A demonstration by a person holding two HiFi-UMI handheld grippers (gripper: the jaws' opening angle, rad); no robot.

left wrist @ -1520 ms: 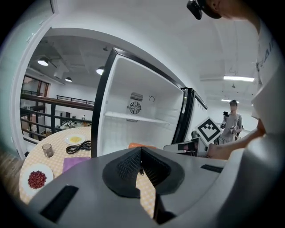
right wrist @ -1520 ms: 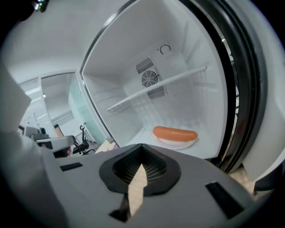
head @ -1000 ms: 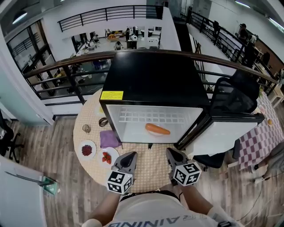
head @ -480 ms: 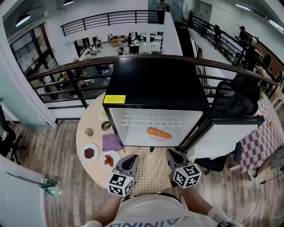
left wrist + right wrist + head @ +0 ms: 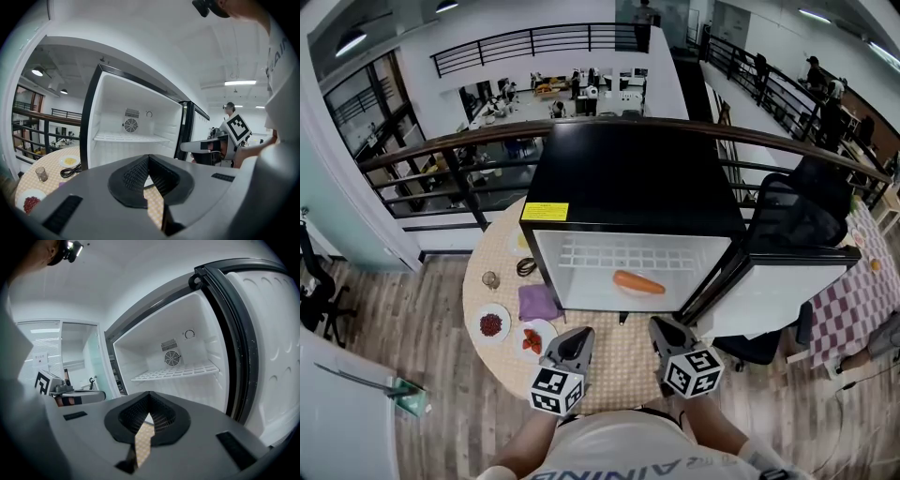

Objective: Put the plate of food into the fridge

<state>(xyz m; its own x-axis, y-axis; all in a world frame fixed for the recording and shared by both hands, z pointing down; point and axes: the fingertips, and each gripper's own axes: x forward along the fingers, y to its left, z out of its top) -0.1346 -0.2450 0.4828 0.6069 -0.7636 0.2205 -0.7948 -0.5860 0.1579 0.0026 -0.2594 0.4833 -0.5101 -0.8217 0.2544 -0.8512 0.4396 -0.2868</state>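
Observation:
A small fridge [image 5: 633, 178] with a black top stands open on the round table [image 5: 619, 364], its door [image 5: 769, 286] swung out to the right. On its white floor lies a white plate with a long orange piece of food [image 5: 637, 282]. My left gripper [image 5: 578, 336] and right gripper [image 5: 661, 326] hover side by side over the table just in front of the opening. Both are shut with nothing between the jaws. The left gripper [image 5: 148, 158] and the right gripper [image 5: 149, 394] each look into the white interior with its wire shelf [image 5: 178, 372].
Left of the fridge on the table are a plate of red berries [image 5: 491, 324], a plate of strawberries [image 5: 532, 339], a purple cloth [image 5: 535, 302], a small glass [image 5: 490, 279] and a black cable [image 5: 525, 266]. A black chair [image 5: 797, 211] stands behind the open door.
The head view has shifted slightly. Both grippers stay shut in front of the open fridge, and the plate inside has not moved.

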